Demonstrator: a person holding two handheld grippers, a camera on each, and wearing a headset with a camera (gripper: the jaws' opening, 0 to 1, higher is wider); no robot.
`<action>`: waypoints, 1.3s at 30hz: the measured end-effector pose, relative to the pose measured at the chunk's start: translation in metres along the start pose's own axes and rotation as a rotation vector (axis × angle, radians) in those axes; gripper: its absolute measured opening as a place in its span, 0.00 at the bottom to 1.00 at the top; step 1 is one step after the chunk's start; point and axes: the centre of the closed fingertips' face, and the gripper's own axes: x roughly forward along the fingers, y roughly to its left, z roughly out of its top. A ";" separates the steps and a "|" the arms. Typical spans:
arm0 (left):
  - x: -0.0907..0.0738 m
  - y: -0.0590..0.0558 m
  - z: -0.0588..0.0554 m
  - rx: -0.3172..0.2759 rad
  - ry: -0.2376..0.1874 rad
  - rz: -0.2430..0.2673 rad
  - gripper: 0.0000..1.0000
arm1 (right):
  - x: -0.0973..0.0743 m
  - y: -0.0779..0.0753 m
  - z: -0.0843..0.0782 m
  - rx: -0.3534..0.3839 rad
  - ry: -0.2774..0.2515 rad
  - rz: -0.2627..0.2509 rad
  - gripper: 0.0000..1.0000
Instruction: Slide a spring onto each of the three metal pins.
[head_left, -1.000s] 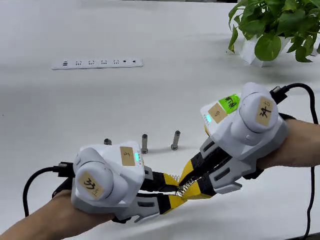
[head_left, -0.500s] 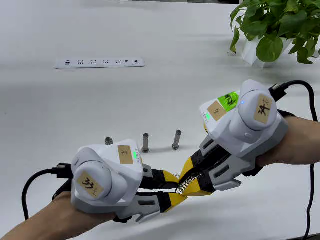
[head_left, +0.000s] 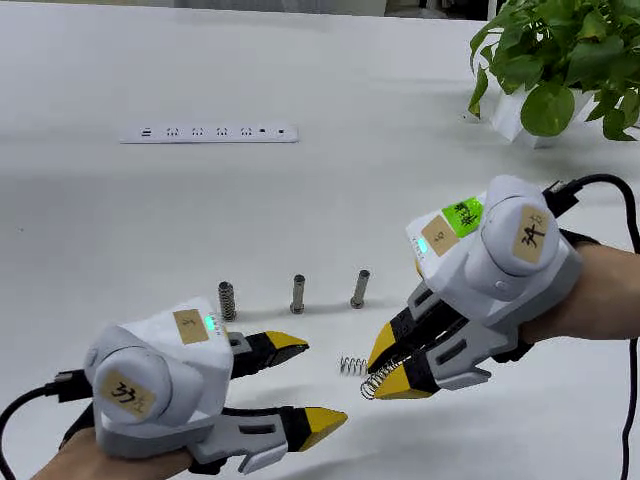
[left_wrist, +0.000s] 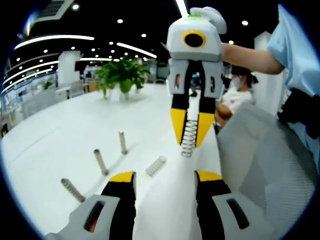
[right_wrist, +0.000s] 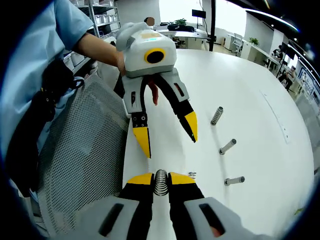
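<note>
Near left, the white left gripper (head_left: 320, 381) holds its yellow-tipped fingers released. Of three short grey metal pins (head_left: 298, 293) in a row, the left pin (head_left: 226, 287) wears a coiled spring (head_left: 227, 303). A loose silver spring (head_left: 352, 364) lies on the white tabletop (head_left: 150, 220) beside the right gripper (head_left: 386, 372), whose fingers grasp another spring (head_left: 371, 384).

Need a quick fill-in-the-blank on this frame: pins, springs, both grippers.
1. The loaded pin is the ___ of the three in the head view.
2. The right gripper is shut on a ___.
3. The left gripper has its jaws ___.
4. Only ___ spring lies loose on the table.

Missing words: leftmost; spring; open; one
</note>
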 end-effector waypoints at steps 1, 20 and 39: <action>-0.002 0.002 -0.001 -0.008 0.000 0.010 0.50 | 0.000 -0.001 -0.001 -0.002 0.005 0.000 0.13; -0.037 0.042 -0.035 -0.143 0.046 0.231 0.90 | 0.009 -0.020 -0.002 -0.025 0.056 0.010 0.13; -0.053 0.054 -0.056 -0.163 0.096 0.301 1.00 | 0.005 -0.076 0.030 -0.149 0.160 -0.028 0.13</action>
